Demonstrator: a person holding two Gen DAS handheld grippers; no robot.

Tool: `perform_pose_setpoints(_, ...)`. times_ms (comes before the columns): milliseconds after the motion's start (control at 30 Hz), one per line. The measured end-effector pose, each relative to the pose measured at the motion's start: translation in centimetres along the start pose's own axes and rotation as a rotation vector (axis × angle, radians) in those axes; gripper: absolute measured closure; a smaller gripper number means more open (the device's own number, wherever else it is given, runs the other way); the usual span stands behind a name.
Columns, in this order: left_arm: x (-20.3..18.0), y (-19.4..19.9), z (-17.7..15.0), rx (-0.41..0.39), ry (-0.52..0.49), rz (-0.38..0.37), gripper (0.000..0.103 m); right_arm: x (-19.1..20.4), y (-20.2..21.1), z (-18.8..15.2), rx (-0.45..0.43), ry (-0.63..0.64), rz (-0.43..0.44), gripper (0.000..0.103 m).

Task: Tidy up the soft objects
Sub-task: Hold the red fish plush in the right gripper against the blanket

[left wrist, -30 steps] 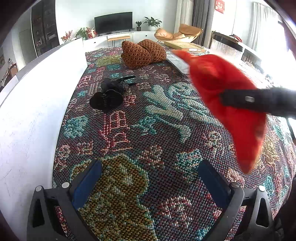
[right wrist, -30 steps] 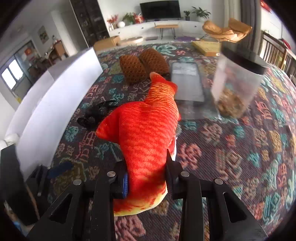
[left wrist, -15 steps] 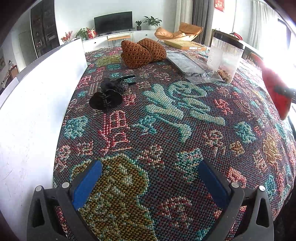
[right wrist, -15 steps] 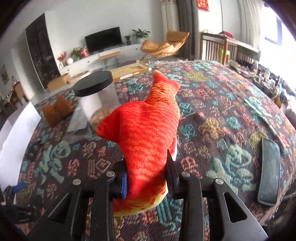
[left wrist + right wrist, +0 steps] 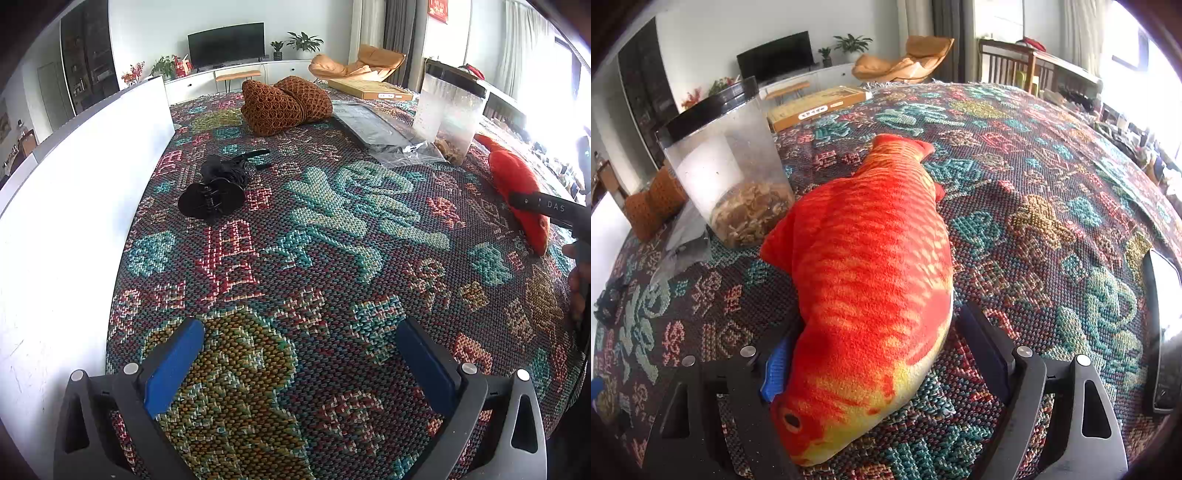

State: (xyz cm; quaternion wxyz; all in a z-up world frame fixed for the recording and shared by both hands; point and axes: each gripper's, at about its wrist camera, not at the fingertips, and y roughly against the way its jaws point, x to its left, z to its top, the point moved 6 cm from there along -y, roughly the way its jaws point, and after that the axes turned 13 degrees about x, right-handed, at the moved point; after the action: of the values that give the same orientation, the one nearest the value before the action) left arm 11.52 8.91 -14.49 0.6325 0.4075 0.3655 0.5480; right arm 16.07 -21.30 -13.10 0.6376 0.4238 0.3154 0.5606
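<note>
Orange plush fish [image 5: 871, 266] now lies on the woven surface [image 5: 1034, 206], centre frame beside the clear jar [image 5: 727, 166]; a second ago it hung pinched. The right claw [image 5: 882, 354] has just been opening, standing wide around it: released, placement looks done. Left claw [image 5: 299, 365] wide, empty.

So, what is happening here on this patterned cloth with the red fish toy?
A person is tidying soft things with two hand-held grippers. The right gripper has just opened its jaws, and the plush fish now lies on the woven cloth between them, beside the clear jar; the right pad stands clear of it. The left gripper hovers open and empty over the cloth. The brown knitted cushion and a black hair clip lie farther away.
</note>
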Motion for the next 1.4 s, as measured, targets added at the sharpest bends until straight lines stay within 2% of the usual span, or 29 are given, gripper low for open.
perform_pose_setpoints(100, 0.0, 0.1, 0.0, 0.0, 0.0, 0.0, 0.0, 0.3, -0.2, 0.0, 0.009, 0.018, -0.03, 0.017)
perform_pose_setpoints(767, 0.0, 0.1, 0.0, -0.002, 0.002, -0.003, 0.0, 0.6, -0.2, -0.1, 0.01, 0.017, -0.032, 0.015)
perform_pose_setpoints(867, 0.0, 0.1, 0.0, -0.001, 0.002, -0.002, 0.0, 0.7, -0.3, -0.1, 0.014, 0.02, -0.011, 0.011)
perform_pose_setpoints(967, 0.0, 0.0, 0.0, -0.001, 0.002, 0.0, 0.0, 1.3, -0.6, -0.1, 0.025, 0.047, -0.055, 0.01)
perform_pose_setpoints(1400, 0.0, 0.1, 0.0, -0.001, 0.003, 0.004, 0.0, 0.9, -0.5, -0.2, 0.026, 0.043, -0.042, 0.009)
